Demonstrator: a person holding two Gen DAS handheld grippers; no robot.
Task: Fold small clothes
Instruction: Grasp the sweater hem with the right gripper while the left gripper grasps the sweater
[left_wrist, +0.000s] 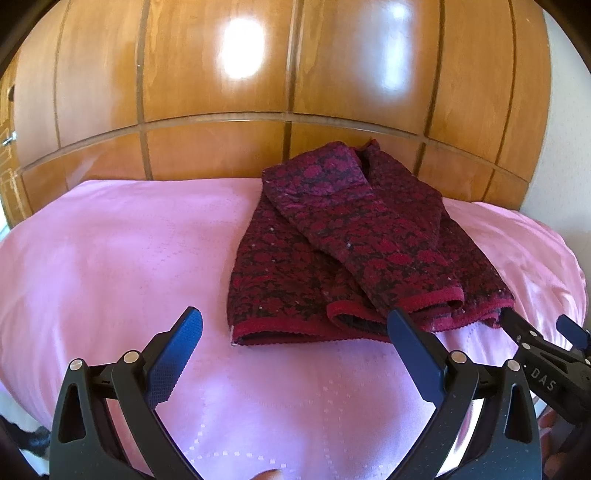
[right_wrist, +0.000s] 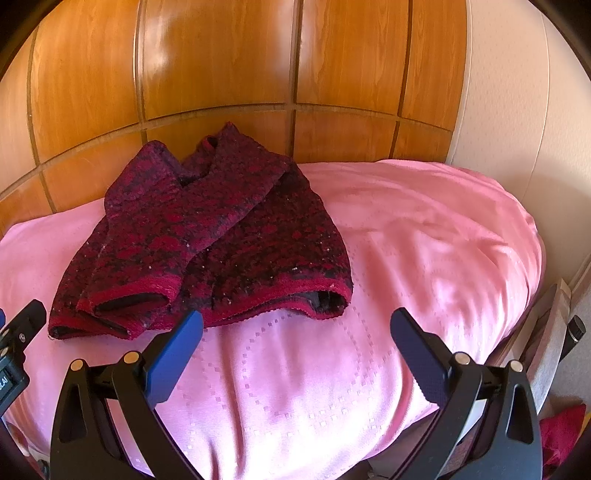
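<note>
Two grippers are ours, one in each hand, and both have their jaws spread wide with nothing between them. Our left gripper (left_wrist: 295, 332) hovers low over the pink bedspread (left_wrist: 110, 258), and the dark red patterned sweater (left_wrist: 351, 243) lies ahead of it and to its right. The sweater's red hem runs just beyond the jaws: the left finger stands clear of the cloth on bare bedspread, while the tip of the right finger (left_wrist: 410, 332) overlaps the hem's edge in the left wrist view, though we cannot tell whether it touches.

From the right wrist view, our right gripper (right_wrist: 295, 332) sits with the sweater (right_wrist: 207, 236) ahead and to its left. The tip of its left finger (right_wrist: 184, 332) lines up with the hem, near the folded sleeve cuffs; its right finger is over open bedspread (right_wrist: 443, 240), well apart from the garment.

Both sleeves are folded in across the sweater's front, their cuffs lying near the hem on the side closest to us. The collar end points toward the wooden headboard (left_wrist: 258, 74) behind the bed. In the left wrist view, the right gripper's fingertip (left_wrist: 511, 321) reaches in just beside the sweater's right hem corner.
</note>
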